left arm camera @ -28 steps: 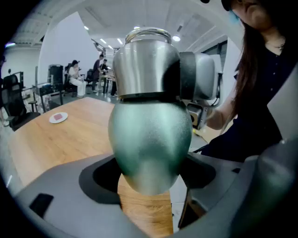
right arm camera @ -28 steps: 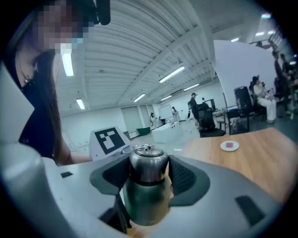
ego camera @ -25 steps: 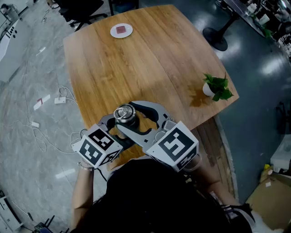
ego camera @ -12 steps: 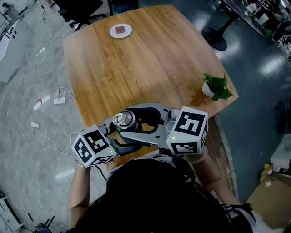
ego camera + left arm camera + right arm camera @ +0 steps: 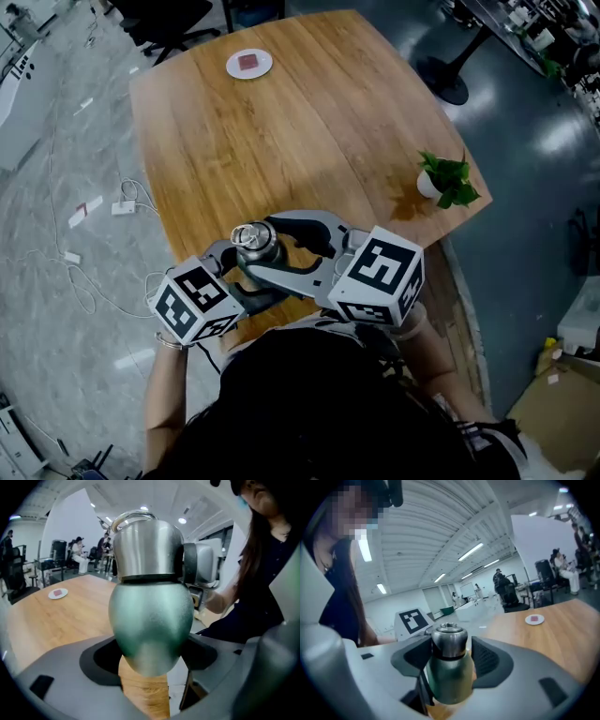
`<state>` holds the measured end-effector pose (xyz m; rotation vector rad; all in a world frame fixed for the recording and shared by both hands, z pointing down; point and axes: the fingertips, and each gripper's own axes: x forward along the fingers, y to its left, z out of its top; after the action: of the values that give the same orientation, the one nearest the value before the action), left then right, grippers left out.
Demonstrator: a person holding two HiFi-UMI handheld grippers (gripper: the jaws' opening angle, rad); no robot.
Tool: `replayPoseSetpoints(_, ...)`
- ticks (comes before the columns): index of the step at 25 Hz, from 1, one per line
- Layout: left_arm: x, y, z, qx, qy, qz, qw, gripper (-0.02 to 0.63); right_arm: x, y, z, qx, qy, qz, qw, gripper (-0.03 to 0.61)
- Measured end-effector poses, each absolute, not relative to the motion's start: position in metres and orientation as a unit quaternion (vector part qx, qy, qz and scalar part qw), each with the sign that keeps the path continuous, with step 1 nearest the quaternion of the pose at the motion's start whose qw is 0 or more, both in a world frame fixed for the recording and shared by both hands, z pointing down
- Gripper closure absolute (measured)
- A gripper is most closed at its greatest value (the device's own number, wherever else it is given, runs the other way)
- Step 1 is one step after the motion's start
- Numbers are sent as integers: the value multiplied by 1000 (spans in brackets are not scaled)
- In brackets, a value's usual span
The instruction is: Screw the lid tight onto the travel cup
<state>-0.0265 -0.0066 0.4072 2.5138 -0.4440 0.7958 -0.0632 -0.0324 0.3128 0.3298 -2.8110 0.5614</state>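
The travel cup has a green body (image 5: pixel 152 620) and a steel lid (image 5: pixel 147 550) that sits on top. In the head view the cup (image 5: pixel 255 242) stands upright over the table's near edge. My left gripper (image 5: pixel 150 660) is shut on the lower body, and in the head view it (image 5: pixel 242 274) reaches in from the left. My right gripper (image 5: pixel 449 651) reaches round the lid (image 5: pixel 448 641) from the right, its jaws closing. One pad touches the lid and a thin gap shows at the other. In the head view the right gripper (image 5: pixel 286 239) brackets the top of the cup.
The wooden table (image 5: pixel 281 131) carries a small potted plant (image 5: pixel 448 180) near its right edge and a white plate (image 5: pixel 248 63) with a red square at the far side. Cables and plugs (image 5: pixel 122 206) lie on the floor to the left. People sit far behind (image 5: pixel 79 555).
The right gripper rolled about the lid: its marker cube swung up to the right, then came partly back. The cup and the left gripper barely shifted.
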Motion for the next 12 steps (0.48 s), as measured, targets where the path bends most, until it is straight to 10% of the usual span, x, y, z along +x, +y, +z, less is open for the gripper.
replayPoseSetpoints(12, -26, -3, 419, 907, -148, 316, 235, 239, -68, -30, 323, 85, -965, 200, 146, 328)
